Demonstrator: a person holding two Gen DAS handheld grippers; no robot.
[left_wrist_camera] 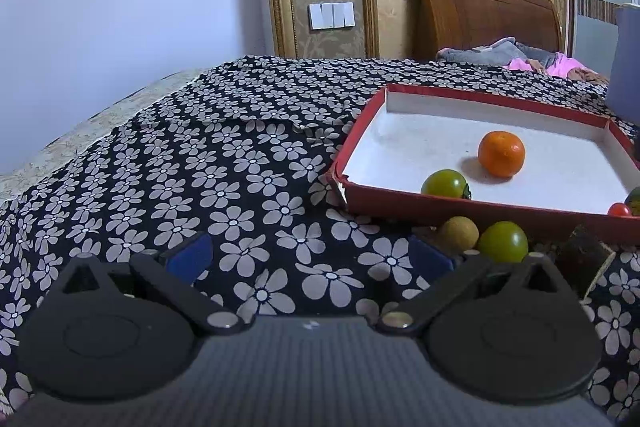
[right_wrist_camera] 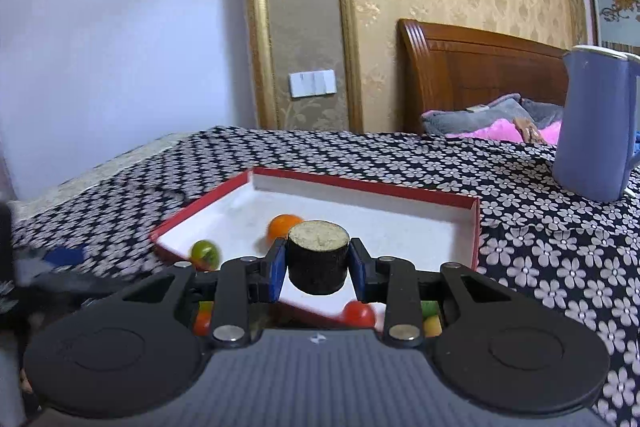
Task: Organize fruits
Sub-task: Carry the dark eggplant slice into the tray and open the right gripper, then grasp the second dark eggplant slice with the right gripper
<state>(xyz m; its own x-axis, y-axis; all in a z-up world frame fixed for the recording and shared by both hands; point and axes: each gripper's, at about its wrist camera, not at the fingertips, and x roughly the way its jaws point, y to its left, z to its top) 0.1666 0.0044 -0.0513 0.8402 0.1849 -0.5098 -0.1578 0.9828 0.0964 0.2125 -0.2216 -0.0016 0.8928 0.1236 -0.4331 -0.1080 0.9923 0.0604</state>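
My right gripper (right_wrist_camera: 318, 265) is shut on a short dark cylinder of fruit with a pale cut top (right_wrist_camera: 318, 257), held above the near edge of the red tray (right_wrist_camera: 476, 223). The white-lined tray (left_wrist_camera: 362, 131) holds an orange (left_wrist_camera: 501, 153), a green tomato (left_wrist_camera: 446, 184) and a red cherry tomato (left_wrist_camera: 619, 209). The right wrist view shows the same orange (right_wrist_camera: 282, 225), green tomato (right_wrist_camera: 205, 253) and cherry tomato (right_wrist_camera: 359, 313). Outside the tray's near wall lie a brown round fruit (left_wrist_camera: 458, 235) and a second green tomato (left_wrist_camera: 503, 241). My left gripper (left_wrist_camera: 310, 259) is open and holds nothing, left of these.
A black cloth with white flowers (left_wrist_camera: 240, 187) covers the surface. A blue jug (right_wrist_camera: 596, 123) stands right of the tray. A dark chunk (left_wrist_camera: 584, 259) lies near the tray's front right. Small red and yellow-green bits (right_wrist_camera: 430, 315) show beneath my right fingers. A wooden headboard (right_wrist_camera: 480, 75) is behind.
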